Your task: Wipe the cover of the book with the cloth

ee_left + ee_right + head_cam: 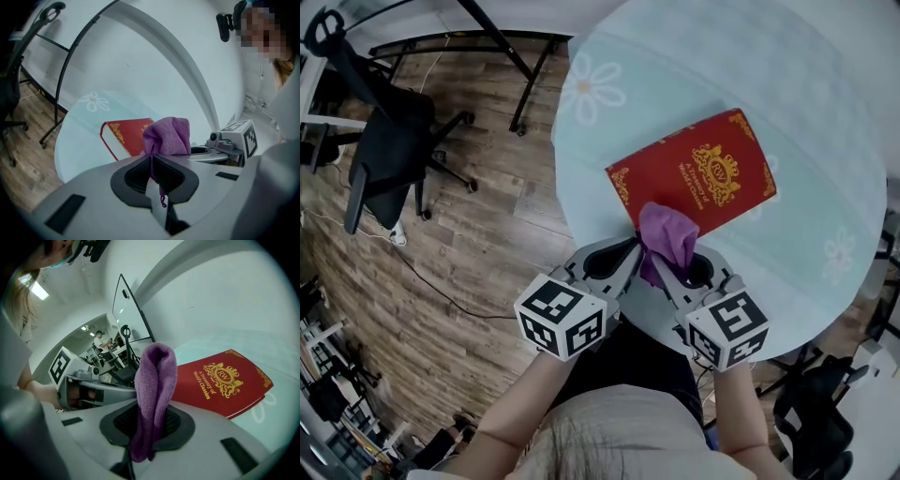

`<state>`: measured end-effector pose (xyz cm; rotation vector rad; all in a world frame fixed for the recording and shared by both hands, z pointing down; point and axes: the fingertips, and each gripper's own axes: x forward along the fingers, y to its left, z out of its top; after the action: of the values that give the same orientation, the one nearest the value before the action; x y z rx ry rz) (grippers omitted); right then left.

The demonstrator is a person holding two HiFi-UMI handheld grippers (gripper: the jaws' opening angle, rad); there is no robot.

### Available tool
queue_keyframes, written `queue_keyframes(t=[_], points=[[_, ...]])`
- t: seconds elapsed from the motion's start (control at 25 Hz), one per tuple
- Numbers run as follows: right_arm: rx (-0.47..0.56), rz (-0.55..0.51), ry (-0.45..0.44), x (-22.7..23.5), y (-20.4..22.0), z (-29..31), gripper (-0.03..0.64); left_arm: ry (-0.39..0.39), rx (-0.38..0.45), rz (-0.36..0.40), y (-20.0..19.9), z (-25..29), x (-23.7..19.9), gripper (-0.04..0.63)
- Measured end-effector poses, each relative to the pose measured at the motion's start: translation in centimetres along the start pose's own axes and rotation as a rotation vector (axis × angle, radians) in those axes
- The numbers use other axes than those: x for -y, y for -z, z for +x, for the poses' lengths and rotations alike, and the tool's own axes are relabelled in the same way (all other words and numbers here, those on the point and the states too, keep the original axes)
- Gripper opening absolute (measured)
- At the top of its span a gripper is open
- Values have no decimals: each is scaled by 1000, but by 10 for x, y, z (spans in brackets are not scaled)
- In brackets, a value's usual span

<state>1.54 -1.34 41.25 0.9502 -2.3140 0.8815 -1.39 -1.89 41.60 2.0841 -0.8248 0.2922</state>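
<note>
A red book (694, 173) with a gold crest lies closed on the round table (825, 150), which has a pale blue daisy cloth over it. A purple cloth (670, 234) is bunched up over the book's near edge. Both grippers hold it side by side at the table's front. My left gripper (633, 251) is shut on a thin edge of the cloth (166, 136), with the book (124, 136) beyond it. My right gripper (150, 413) is shut on a thick upright fold of the cloth (154, 380), beside the book (220, 380).
A black office chair (389, 141) stands on the wooden floor to the left, with black desk legs (502, 47) behind it. Another dark chair (816, 422) sits at the lower right. The table's rim curves just below the grippers.
</note>
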Motion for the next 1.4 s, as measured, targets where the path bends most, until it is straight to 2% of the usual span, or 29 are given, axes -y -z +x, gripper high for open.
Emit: queue_keyframes(t=[0.68,1.4], points=[[-54,16,-39,16,7,10,77,-10,-22,-20,0,17,1,31],[-19,77,-21,54,1,0,77,-3,-58,25,-17,50,10,31]])
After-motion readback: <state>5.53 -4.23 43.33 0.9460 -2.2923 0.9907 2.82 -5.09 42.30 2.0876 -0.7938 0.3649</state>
